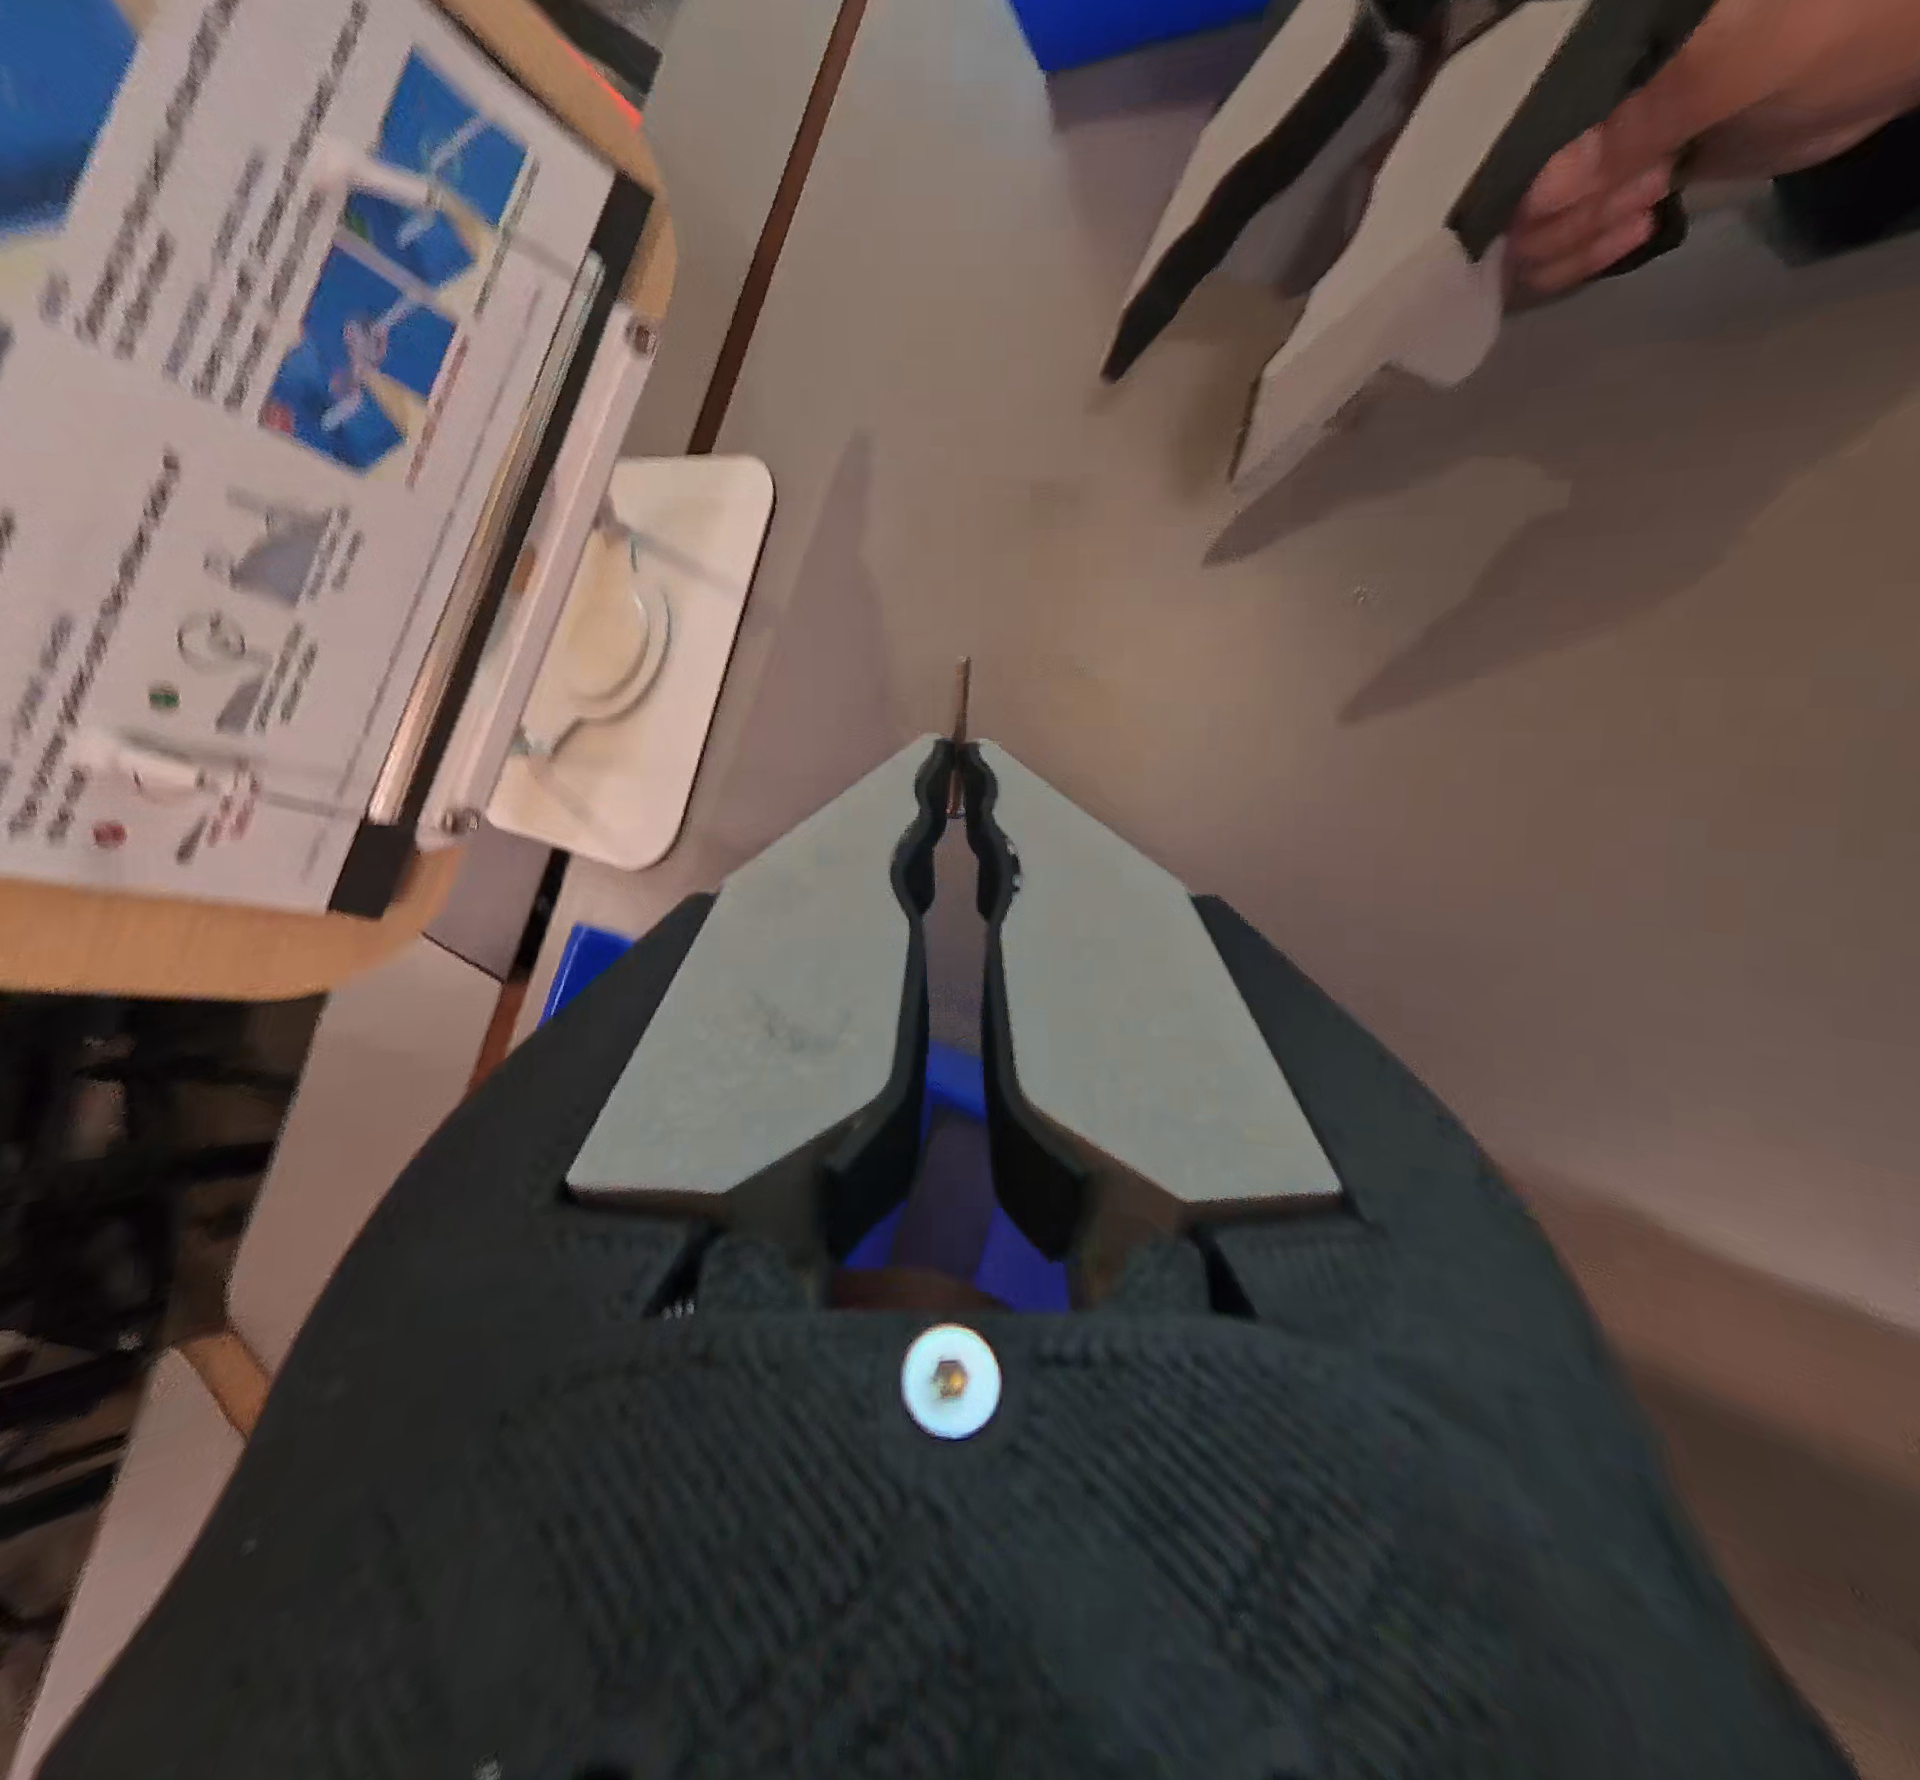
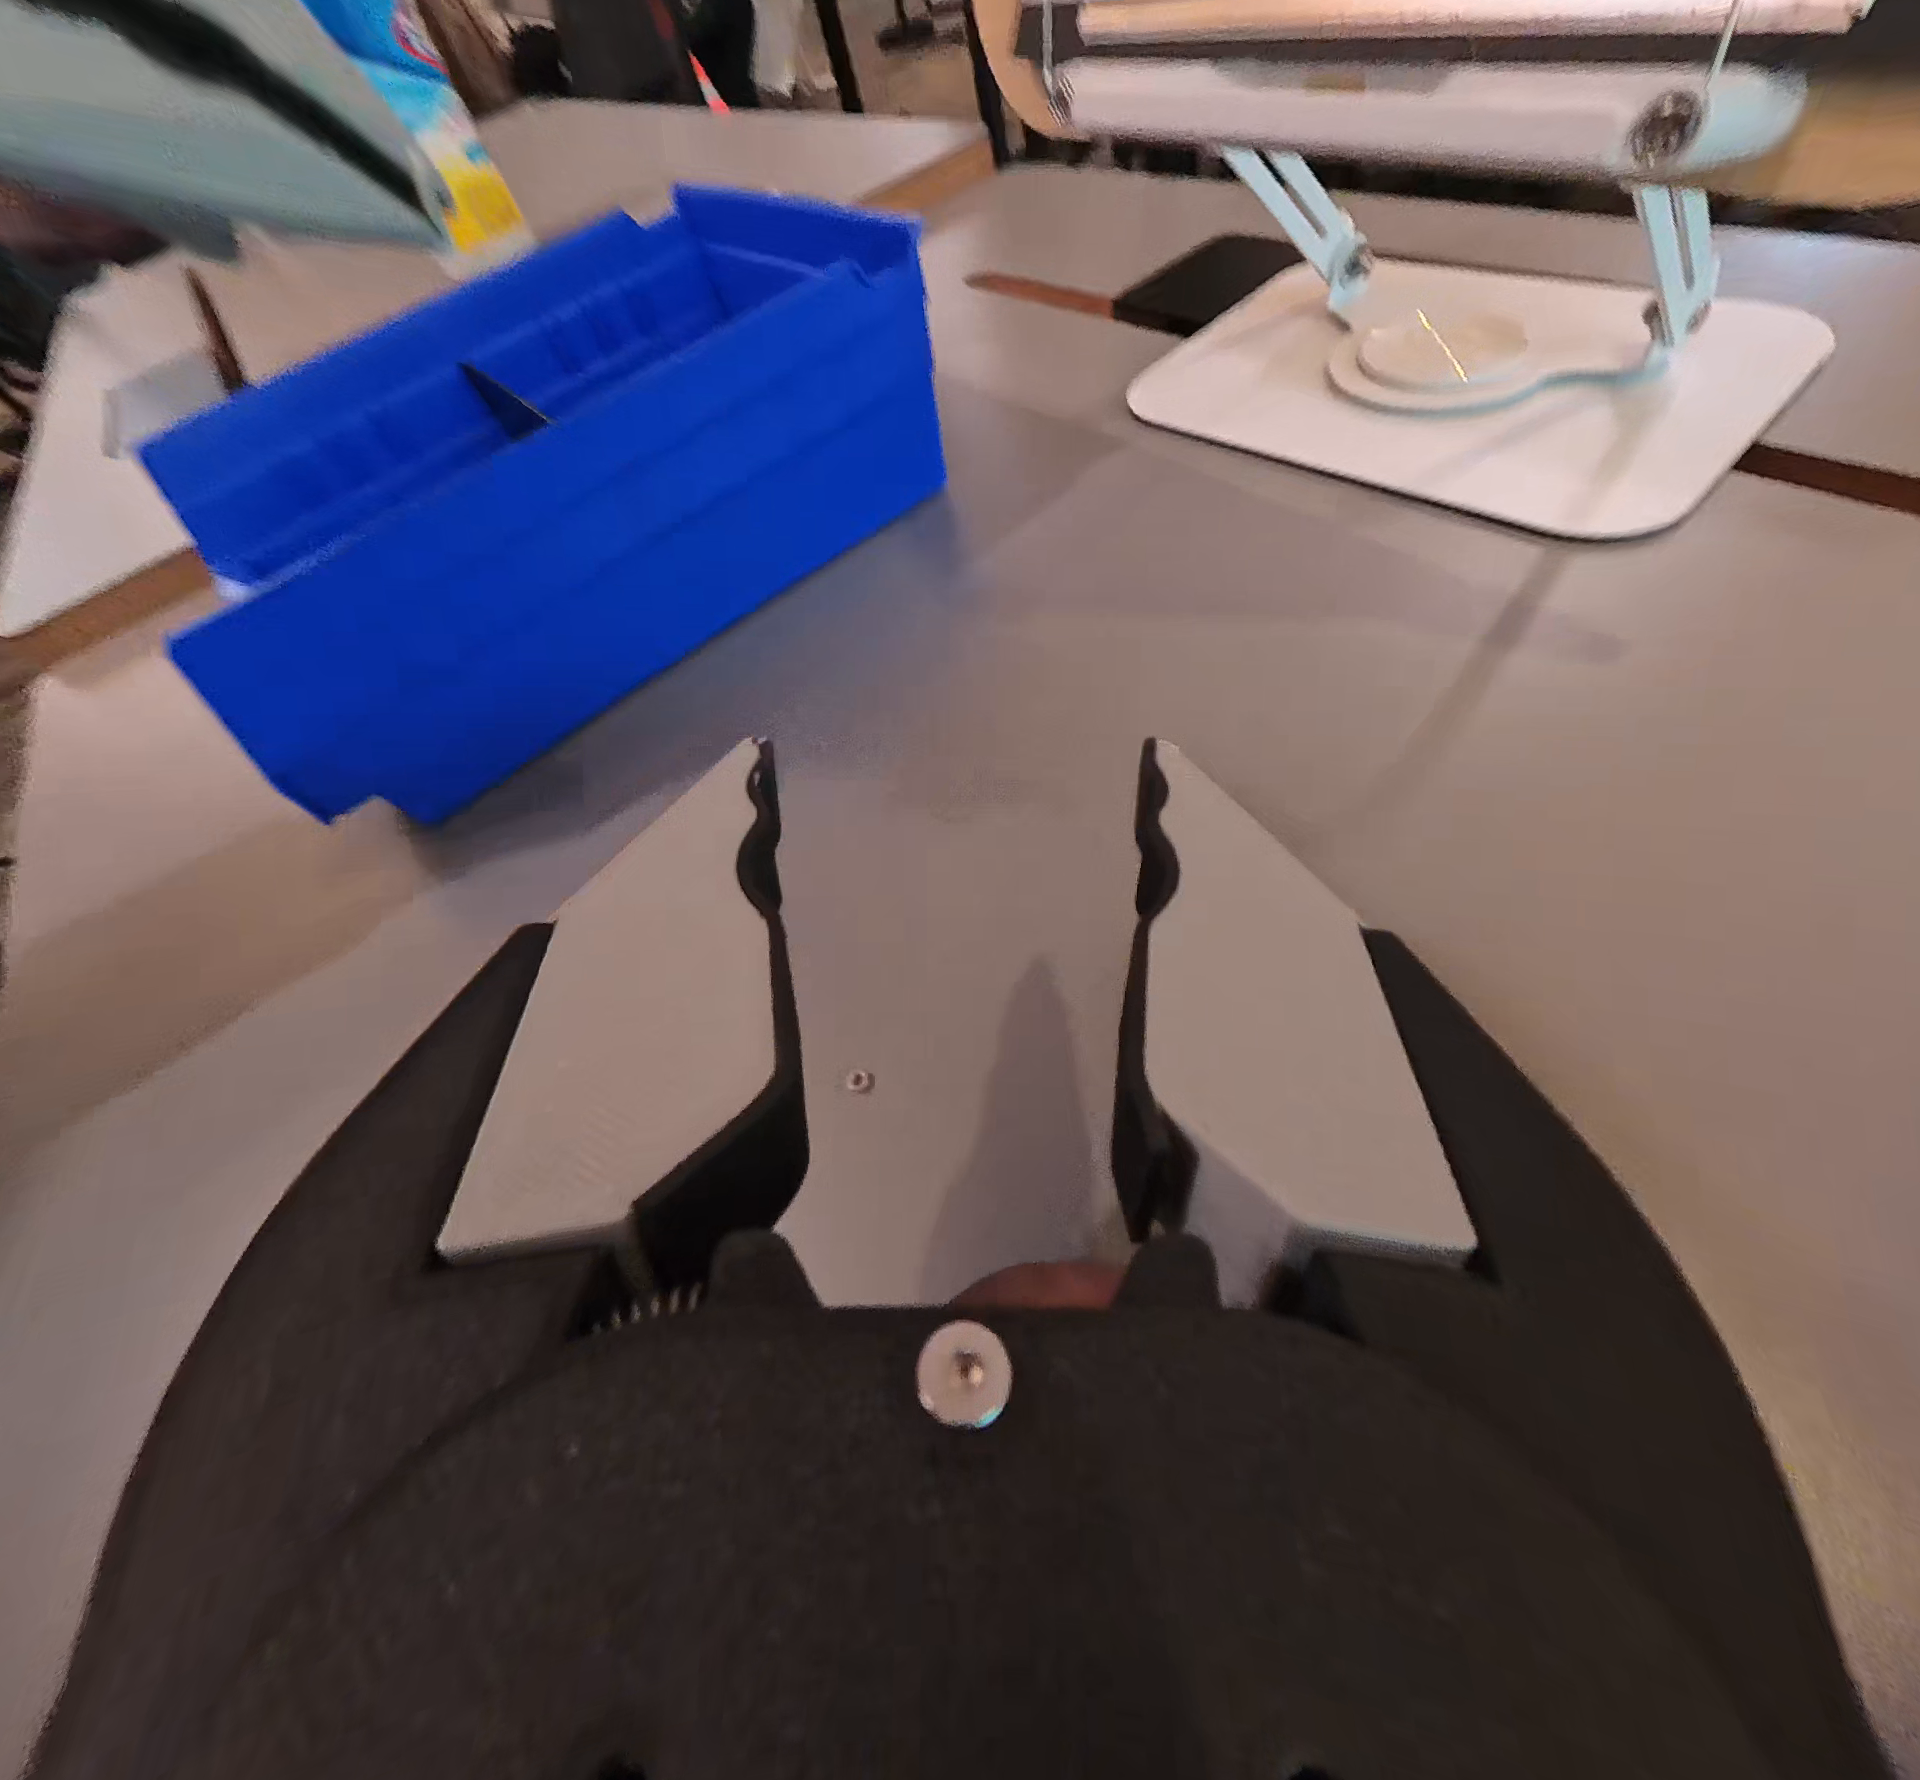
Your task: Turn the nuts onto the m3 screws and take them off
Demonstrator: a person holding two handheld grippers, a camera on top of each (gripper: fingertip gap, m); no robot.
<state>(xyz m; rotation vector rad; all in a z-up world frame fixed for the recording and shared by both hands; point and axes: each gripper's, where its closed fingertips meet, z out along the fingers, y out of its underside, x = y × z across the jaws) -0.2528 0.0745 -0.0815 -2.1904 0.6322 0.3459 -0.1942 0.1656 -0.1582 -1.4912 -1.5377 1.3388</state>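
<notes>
On the grey table point(image 2: 1351, 795), at 10 o'clock in the right wrist view, a blue bin point(image 2: 540, 525) sits blurred; its contents cannot be made out. At 1 o'clock a white stand point(image 2: 1486, 400) carries a printed board point(image 1: 260, 359), cut off by the frame top. The left gripper point(image 1: 956, 756) has its fingers pinched together on a thin m3 screw point(image 1: 962, 696), whose shaft pokes out toward 12 o'clock; its head is hidden between the pads. The right gripper point(image 2: 954, 756), held by a hand point(image 1: 1766, 99), has its fingers spread wide and grips nothing. A small nut point(image 2: 858, 1080) lies on the table between those fingers, nearer the left one, touching neither.
</notes>
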